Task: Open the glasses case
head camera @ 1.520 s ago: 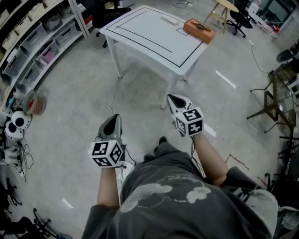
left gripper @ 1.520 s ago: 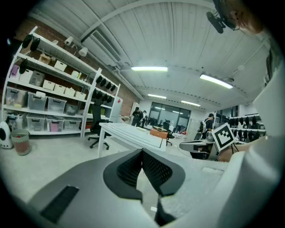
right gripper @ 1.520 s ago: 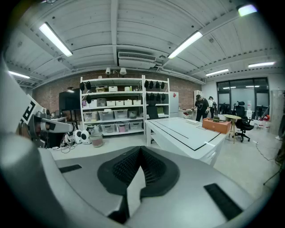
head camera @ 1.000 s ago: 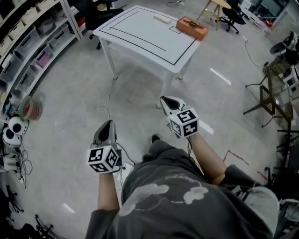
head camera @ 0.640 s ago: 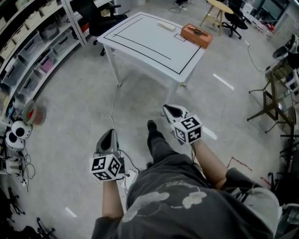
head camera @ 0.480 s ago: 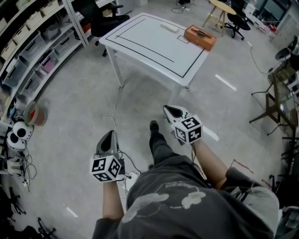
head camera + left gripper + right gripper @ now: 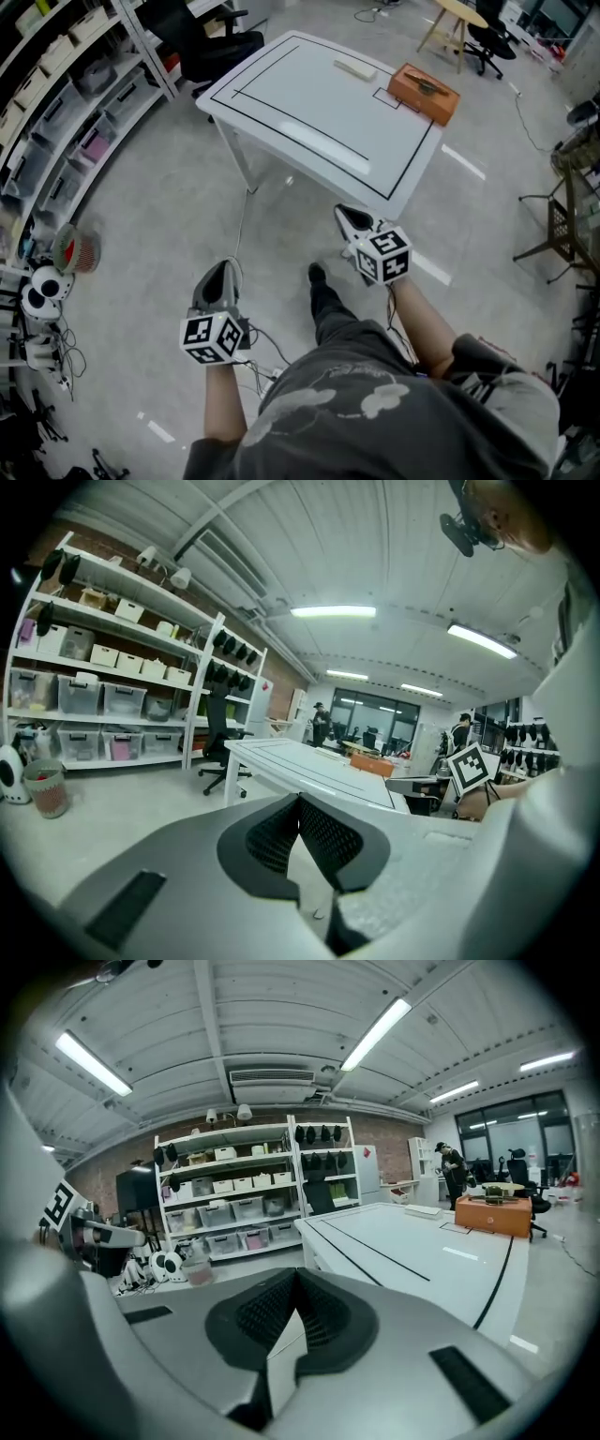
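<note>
nothing of the task is done yet. the left claw (image 7: 220, 269) and right claw (image 7: 350, 215) are held shut and empty, short of the white bench (image 7: 309, 108). a pale oblong thing (image 7: 354, 67), judged the glasses case, lies near the far edge beside an orange box (image 7: 424, 92). open floor (image 7: 150, 216) is left ahead, bounded by the near bench edge.

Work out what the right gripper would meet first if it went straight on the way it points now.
Probably the white table: the right gripper, jaws shut and empty, aims at its near corner, though it may dip under the edge.
</note>
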### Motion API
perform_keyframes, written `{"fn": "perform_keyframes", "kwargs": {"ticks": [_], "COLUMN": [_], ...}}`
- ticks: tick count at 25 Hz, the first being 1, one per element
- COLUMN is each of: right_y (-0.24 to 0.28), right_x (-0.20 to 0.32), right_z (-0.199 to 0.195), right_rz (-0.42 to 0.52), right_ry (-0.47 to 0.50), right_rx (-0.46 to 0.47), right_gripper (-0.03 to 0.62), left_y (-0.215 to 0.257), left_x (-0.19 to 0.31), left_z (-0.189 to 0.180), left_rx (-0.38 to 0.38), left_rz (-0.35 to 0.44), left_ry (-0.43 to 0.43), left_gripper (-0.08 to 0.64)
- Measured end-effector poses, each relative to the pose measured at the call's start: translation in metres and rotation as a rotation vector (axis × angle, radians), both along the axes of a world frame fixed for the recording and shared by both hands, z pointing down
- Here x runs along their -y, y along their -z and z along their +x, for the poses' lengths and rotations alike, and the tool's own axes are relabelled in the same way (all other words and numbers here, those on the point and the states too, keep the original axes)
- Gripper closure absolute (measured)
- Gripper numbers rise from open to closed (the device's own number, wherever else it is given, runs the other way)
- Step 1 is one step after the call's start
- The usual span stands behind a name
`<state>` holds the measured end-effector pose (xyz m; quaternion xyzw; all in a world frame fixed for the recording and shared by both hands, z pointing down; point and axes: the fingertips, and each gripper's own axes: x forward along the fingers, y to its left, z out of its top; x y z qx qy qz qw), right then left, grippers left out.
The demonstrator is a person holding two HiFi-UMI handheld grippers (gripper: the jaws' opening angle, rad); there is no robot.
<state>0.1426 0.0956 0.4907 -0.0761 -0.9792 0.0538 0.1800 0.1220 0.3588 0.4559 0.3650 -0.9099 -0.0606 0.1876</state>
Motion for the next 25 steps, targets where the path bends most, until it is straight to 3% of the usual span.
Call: {"fn": "perform_keyframes", "kwargs": {"ticks": [12,19,23,25], "right_y": [0.000,-0.005,-0.003,-0.003], "right_x": [0.135,0.191,0.204,0.213], "right_z": [-0.159,-0.206,-0.212,-0.209], "right_rz": [0.019,-0.004,0.030,0.001], "right_ry": [-0.081,-0.134,-0.120,-0.148], "right_rx": [-0.041,-0.033,-0.031,-0.023], "right_gripper": [0.592,0.592,0.592,0.592], "left_y": [0.014,0.022,0.035,0.036], "left_x": [0.125,0.182,0.206,0.218], "left_z": [-0.180,-0.239,-0.255,-0.258], "left_rx": [-0.003,0.032,0.068,0.087], "left_rz": [-0.011,-0.032,-0.028,-0.050], "left_ry": [-0.061,-0.097,-0.147,-0.180], "left_gripper": [0.557,0.557,0.557,0.557]}}
